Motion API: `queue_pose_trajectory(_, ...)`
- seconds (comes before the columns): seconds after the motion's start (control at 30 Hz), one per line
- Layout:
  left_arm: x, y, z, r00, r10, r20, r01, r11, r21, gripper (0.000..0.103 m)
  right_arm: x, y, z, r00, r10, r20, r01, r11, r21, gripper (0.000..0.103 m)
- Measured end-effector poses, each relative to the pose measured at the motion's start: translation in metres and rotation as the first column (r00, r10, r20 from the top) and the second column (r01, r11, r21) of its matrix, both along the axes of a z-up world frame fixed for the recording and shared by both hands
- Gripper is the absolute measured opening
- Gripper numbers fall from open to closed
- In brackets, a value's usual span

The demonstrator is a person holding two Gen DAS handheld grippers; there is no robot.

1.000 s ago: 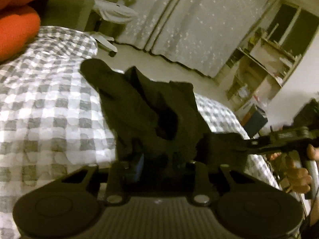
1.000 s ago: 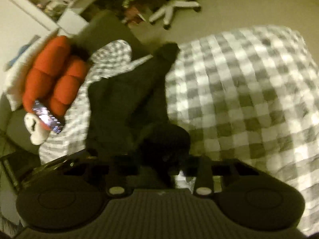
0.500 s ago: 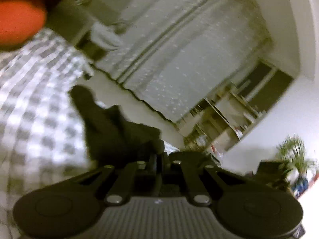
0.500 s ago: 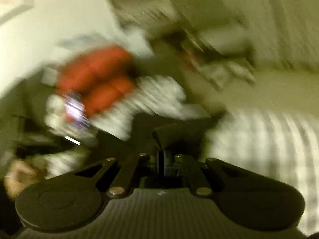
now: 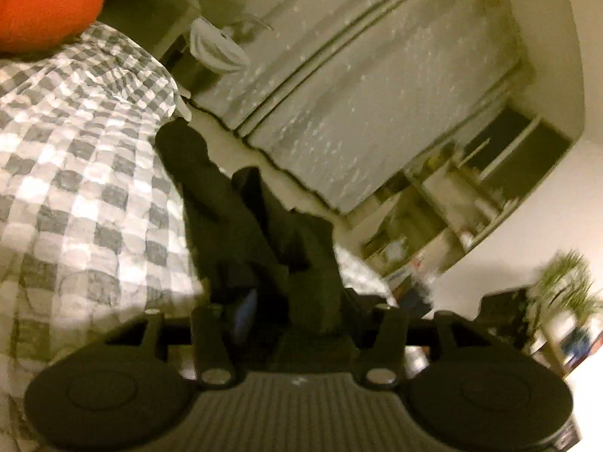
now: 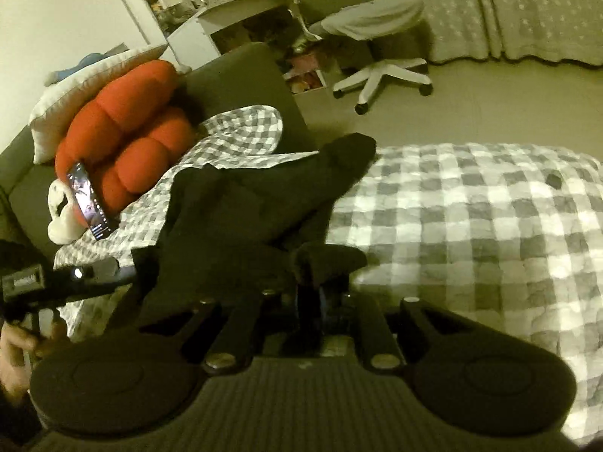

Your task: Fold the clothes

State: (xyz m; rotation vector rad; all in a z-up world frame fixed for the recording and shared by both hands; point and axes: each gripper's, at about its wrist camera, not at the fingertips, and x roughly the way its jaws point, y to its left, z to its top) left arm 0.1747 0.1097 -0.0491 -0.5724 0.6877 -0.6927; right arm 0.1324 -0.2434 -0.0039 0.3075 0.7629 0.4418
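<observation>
Black garment [image 6: 241,211] bunched between right claw [image 6: 320,297] tips

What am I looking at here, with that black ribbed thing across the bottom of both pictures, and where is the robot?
There is no robot. A person holds a two-fingered gripper in each hand, and each one carries a wide-angle camera looking along its fingers. The black ribbed shape is the gripper's own body. One picture comes from the left gripper, the other from the right gripper. A checked bedspread covers the bed, a dark garment lies rumpled on it, and an orange cushion sits beyond. Both grippers are at the garment's near edge. The left jaws have just been opening and now stand apart, with cloth between them. The right jaws have opened slightly, with cloth bunched at their tips; whether they grip it is unclear.
</observation>
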Motion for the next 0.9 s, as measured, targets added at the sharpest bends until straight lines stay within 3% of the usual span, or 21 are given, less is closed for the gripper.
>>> queue_pose_trajectory(0.1, 0.0, 0.0, 0.001, 1.0, -0.007, 0.009, 0.007, 1.0, 0.023, 0.046, -0.001, -0.004, 0.004, 1.0, -0.004, 0.005, 0.004, 0.998, 0.057, 0.018)
queue_pose_trajectory(0.13, 0.0, 0.0, 0.001, 1.0, -0.013, 0.015, 0.013, 0.999, 0.03, 0.04, -0.001, -0.002, 0.005, 1.0, -0.008, 0.007, 0.008, 0.999, 0.054, 0.018)
queue_pose_trajectory(0.23, 0.001, -0.004, 0.0, 1.0, -0.014, 0.005, 0.013, 0.996, 0.089, 0.007, 0.001, 0.005, 0.008, 1.0, -0.022, 0.015, 0.021, 0.999, 0.043, 0.018)
queue_pose_trajectory(0.27, 0.002, -0.003, 0.0, 1.0, -0.004, 0.006, 0.004, 0.996, 0.091, 0.005, 0.0, 0.01, 0.007, 0.999, -0.021, 0.028, 0.021, 1.0, 0.007, 0.014)
queue_pose_trajectory(0.33, 0.0, 0.009, 0.002, 0.999, 0.012, 0.035, -0.012, 1.0, -0.003, 0.004, -0.004, 0.014, 0.01, 0.998, 0.013, 0.066, -0.011, 1.0, -0.017, 0.01)
queue_pose_trajectory(0.4, -0.005, 0.024, 0.011, 0.996, 0.02, 0.091, -0.008, 0.992, -0.125, 0.003, -0.02, 0.013, 0.025, 0.977, 0.099, 0.189, -0.109, 0.993, 0.042, 0.009)
queue_pose_trajectory(0.47, -0.005, 0.033, 0.014, 0.992, 0.013, 0.123, 0.012, 0.98, -0.197, 0.003, -0.034, 0.009, 0.04, 0.936, 0.177, 0.304, -0.224, 0.966, 0.129, 0.009)
queue_pose_trajectory(0.5, -0.003, 0.035, 0.012, 0.992, 0.001, 0.126, 0.027, 0.975, -0.22, 0.003, -0.036, 0.007, 0.043, 0.927, 0.198, 0.32, -0.261, 0.951, 0.166, 0.009)
queue_pose_trajectory(0.53, -0.001, 0.033, 0.007, 0.995, -0.001, 0.098, 0.02, 0.981, -0.193, 0.004, -0.036, 0.008, 0.042, 0.926, 0.208, 0.315, -0.273, 0.945, 0.177, 0.009)
queue_pose_trajectory(0.63, 0.01, 0.027, -0.009, 1.0, 0.008, -0.02, -0.01, 0.996, -0.086, 0.004, -0.016, 0.011, 0.018, 0.984, 0.12, 0.131, -0.131, 0.988, 0.076, 0.017)
queue_pose_trajectory(0.7, 0.009, 0.032, -0.01, 0.999, 0.019, -0.032, -0.023, 0.994, -0.108, 0.009, -0.002, 0.006, -0.002, 0.999, 0.049, -0.003, -0.049, 0.999, 0.019, 0.017)
queue_pose_trajectory(0.73, 0.009, 0.034, -0.009, 0.999, 0.025, -0.035, -0.029, 0.992, -0.123, 0.02, -0.002, 0.003, -0.003, 0.999, 0.05, -0.004, -0.05, 0.998, 0.03, 0.017)
queue_pose_trajectory(0.77, 0.008, 0.035, -0.007, 0.999, 0.025, -0.029, -0.029, 0.991, -0.132, 0.039, -0.003, 0.0, -0.004, 0.999, 0.051, -0.004, -0.051, 0.998, 0.042, 0.017)
queue_pose_trajectory(0.83, 0.006, 0.037, -0.003, 1.0, 0.024, -0.014, -0.026, 0.989, -0.148, 0.057, -0.006, -0.003, 0.005, 0.998, 0.05, 0.036, -0.051, 0.998, 0.047, 0.018)
queue_pose_trajectory(0.87, 0.004, 0.032, -0.001, 1.0, 0.02, -0.005, -0.021, 0.992, -0.126, 0.057, -0.006, -0.003, 0.007, 0.998, 0.048, 0.046, -0.05, 0.997, 0.058, 0.029)
queue_pose_trajectory(0.9, 0.003, 0.027, -0.001, 1.0, 0.013, -0.004, -0.014, 0.996, -0.091, 0.057, -0.006, -0.003, 0.009, 0.997, 0.046, 0.056, -0.049, 0.996, 0.069, 0.054)
